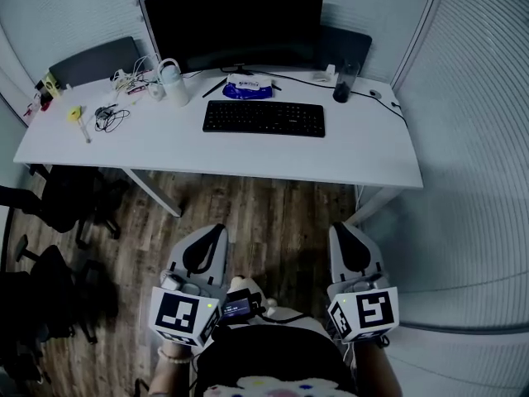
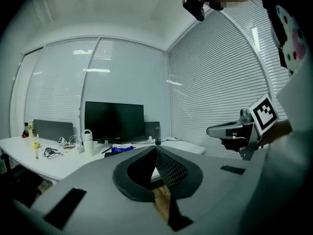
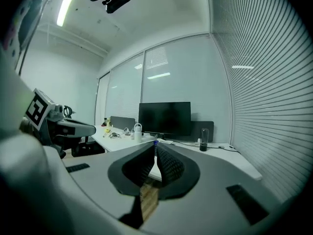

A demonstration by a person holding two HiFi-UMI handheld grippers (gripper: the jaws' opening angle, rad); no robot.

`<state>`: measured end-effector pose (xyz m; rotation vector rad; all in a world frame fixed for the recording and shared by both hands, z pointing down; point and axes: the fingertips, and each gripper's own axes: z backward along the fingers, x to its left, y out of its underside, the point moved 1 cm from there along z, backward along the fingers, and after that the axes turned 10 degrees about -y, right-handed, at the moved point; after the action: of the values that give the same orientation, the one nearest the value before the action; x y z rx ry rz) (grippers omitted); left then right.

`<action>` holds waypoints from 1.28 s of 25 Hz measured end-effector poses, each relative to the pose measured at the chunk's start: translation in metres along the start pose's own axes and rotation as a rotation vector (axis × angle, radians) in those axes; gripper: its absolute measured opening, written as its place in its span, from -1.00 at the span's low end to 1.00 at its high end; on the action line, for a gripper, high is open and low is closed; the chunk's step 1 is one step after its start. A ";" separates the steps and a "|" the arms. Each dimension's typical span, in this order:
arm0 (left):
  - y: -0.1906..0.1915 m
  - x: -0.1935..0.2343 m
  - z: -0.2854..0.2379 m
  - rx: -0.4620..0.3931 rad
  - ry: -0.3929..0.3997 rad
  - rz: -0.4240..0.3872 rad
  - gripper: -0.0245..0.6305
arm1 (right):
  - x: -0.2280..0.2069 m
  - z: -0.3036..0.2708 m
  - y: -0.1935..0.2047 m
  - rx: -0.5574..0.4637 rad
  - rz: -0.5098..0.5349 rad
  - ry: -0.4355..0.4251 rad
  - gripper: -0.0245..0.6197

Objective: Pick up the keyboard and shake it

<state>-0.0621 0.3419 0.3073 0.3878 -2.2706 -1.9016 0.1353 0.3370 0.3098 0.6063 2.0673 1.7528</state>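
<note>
Head view, room: white desk (image 1: 372, 160) is standing on a wood-plank floor (image 1: 264, 213), with blinds (image 1: 479, 98) lining the walls.
Keyboard: the black keyboard (image 1: 264, 117) is lying flat at 6 o'clock of the monitor (image 1: 235, 23), its long axis running 9-to-3.
Grippers: left gripper (image 1: 216, 227) and right gripper (image 1: 340, 227) are hovering well short of the desk, jaws pressed together on nothing.

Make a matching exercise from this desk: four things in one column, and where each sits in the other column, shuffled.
Things:
1. keyboard
2. bottle
3. tumbler
4. blue pack

Places:
A. back right of the desk
B. below the monitor, behind the keyboard
C. middle of the desk
D. left of the keyboard, near the cables

Pairs: 1-C, 2-D, 3-A, 4-B
</note>
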 end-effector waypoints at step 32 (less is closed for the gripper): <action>-0.038 0.096 -0.222 -0.033 0.093 0.019 -0.87 | -0.095 -0.192 -0.031 0.058 -0.004 0.083 -0.79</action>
<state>-0.0875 0.0985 0.3059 0.4388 -2.1743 -1.8687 0.1109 0.1222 0.3105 0.5544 2.1801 1.7492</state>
